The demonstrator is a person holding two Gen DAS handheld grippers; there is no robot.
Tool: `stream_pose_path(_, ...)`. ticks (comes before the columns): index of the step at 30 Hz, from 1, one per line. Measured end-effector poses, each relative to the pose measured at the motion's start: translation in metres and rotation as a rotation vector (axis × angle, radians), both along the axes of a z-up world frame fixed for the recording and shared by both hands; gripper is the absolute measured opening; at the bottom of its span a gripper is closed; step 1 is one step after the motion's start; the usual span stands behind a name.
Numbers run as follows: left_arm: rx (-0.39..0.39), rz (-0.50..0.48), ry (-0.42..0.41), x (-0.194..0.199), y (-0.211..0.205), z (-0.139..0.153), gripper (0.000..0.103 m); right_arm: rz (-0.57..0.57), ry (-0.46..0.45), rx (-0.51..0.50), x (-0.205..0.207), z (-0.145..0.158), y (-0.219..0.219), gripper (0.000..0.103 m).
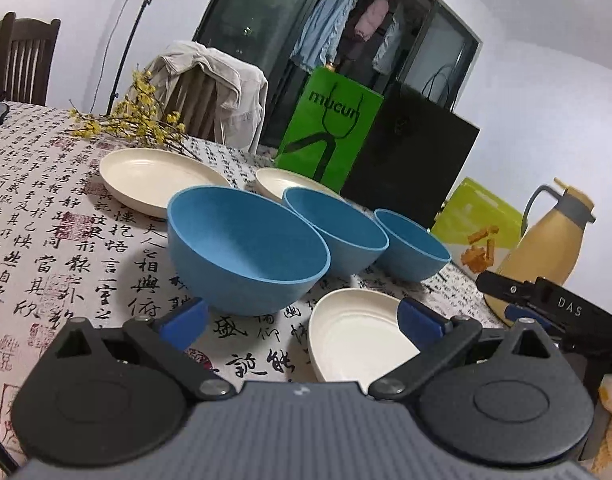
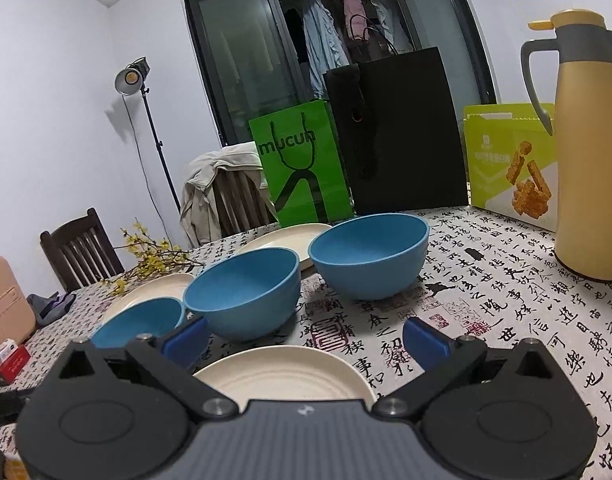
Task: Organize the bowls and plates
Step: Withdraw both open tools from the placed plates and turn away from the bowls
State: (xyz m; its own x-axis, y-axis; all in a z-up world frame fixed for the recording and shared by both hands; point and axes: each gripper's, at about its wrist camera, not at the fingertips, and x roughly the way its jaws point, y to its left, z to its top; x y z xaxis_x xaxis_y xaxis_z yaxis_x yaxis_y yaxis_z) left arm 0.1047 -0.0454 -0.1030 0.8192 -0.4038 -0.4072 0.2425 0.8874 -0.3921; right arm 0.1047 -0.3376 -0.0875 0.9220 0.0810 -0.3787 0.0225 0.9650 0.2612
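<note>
The left gripper [image 1: 304,322] has its blue-padded fingers [image 1: 186,318] spread wide and holds nothing. Between the fingertips, toward the right pad, a small cream plate [image 1: 354,340] lies flat on the calligraphy-print tablecloth [image 1: 66,248]. Just beyond the left pad stands the nearest blue bowl [image 1: 246,248], with a second blue bowl [image 1: 338,232] behind it to the right and a third blue bowl [image 1: 412,246] farther right, the three in a close row. Past them lie a large cream plate [image 1: 158,178] and another cream plate [image 1: 282,184] partly hidden by the bowls. Beyond stand a green paper bag [image 1: 330,136] and a black paper bag [image 1: 410,160]. Off the right pad is a yellow thermal jug [image 1: 546,248].

The right gripper [image 2: 306,340] is likewise wide open and empty, its fingers [image 2: 424,340] straddling the same small cream plate, which lies between and just below them. The row of bowls runs from the left pad outward, a bowl at the left pad partly hidden. A green snack box [image 2: 510,160] and the jug stand well beyond the right pad; a sprig of yellow flowers [image 2: 154,260] lies far to the left.
</note>
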Motion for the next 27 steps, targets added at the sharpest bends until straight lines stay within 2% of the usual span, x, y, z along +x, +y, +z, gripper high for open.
stream_pose_path(7,-0.015,0.056,-0.021,-0.013,0.013,0.003,0.103,0.034,-0.001,-0.040,-0.010,0.005,0.014,0.103)
stream_pose_path(12,0.006,0.080,-0.042,-0.017,0.021,0.008,0.103,0.042,-0.013,-0.064,-0.014,0.010,0.026,0.103)
stream_pose_path(19,0.032,0.101,-0.082,-0.018,0.040,0.022,0.103,0.058,-0.050,-0.066,-0.015,0.020,0.035,0.103)
stream_pose_path(27,0.030,0.138,-0.103,-0.006,0.068,0.045,0.103,0.088,-0.023,-0.046,-0.001,0.029,0.042,0.103)
